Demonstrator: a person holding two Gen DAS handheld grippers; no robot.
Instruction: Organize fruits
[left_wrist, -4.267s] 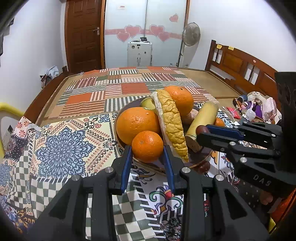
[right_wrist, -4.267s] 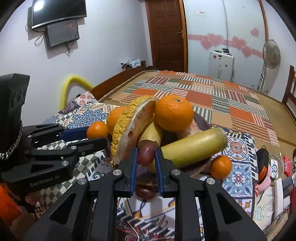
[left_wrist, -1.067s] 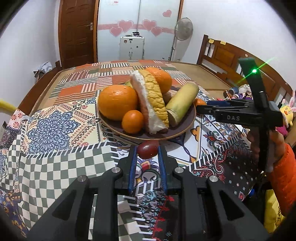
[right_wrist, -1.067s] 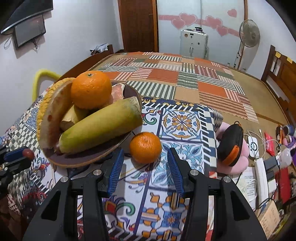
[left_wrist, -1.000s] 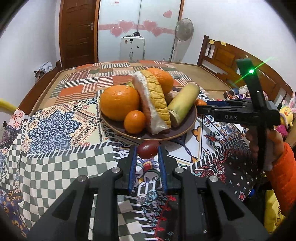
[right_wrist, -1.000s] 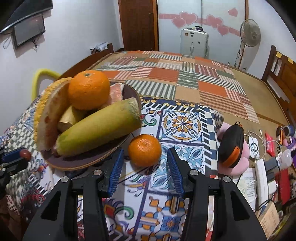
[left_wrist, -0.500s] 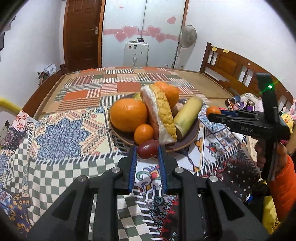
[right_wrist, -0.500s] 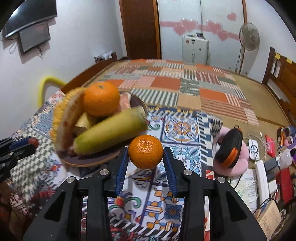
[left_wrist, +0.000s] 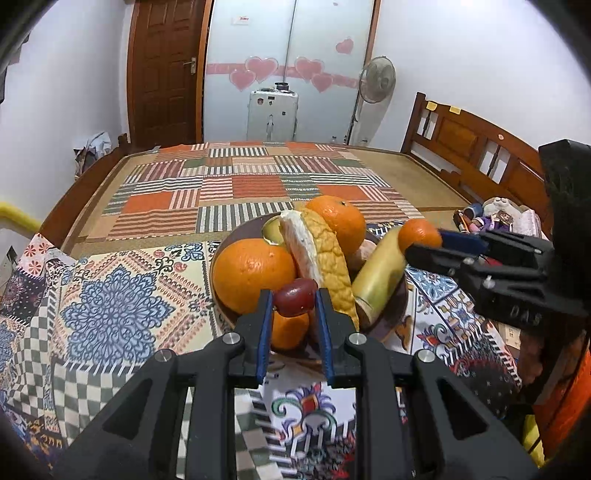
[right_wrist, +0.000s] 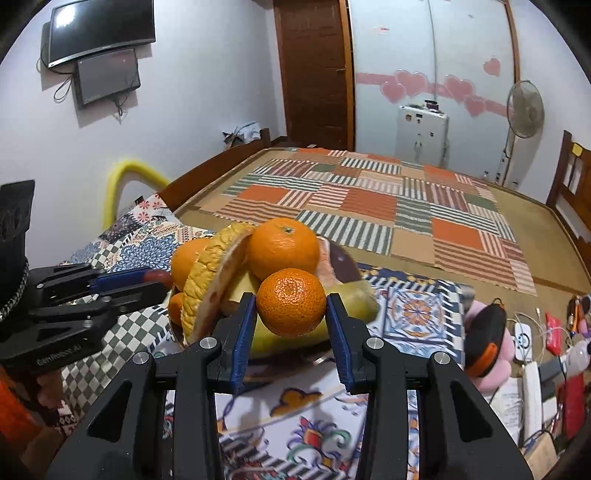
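A dark plate (left_wrist: 397, 314) on the patterned tablecloth holds two large oranges (left_wrist: 253, 273), a small orange, a yellow pomelo wedge (left_wrist: 325, 254) and a yellow-green fruit (left_wrist: 380, 273). My left gripper (left_wrist: 293, 301) is shut on a dark red fruit (left_wrist: 295, 293) and holds it above the plate's near rim. My right gripper (right_wrist: 291, 306) is shut on a small mandarin (right_wrist: 291, 301) and holds it over the plate's right side; it also shows in the left wrist view (left_wrist: 421, 245).
The tablecloth (left_wrist: 110, 314) covers the near end of a table that adjoins a bed with a striped patchwork cover (left_wrist: 240, 188). Cables, toys and an orange-black device (right_wrist: 484, 343) lie at the right. A wooden headboard (left_wrist: 461, 144) stands far right.
Both grippers have lifted their fruit and moved in over the plate. The right gripper closed on the mandarin about half a second ago and raised it off the cloth.
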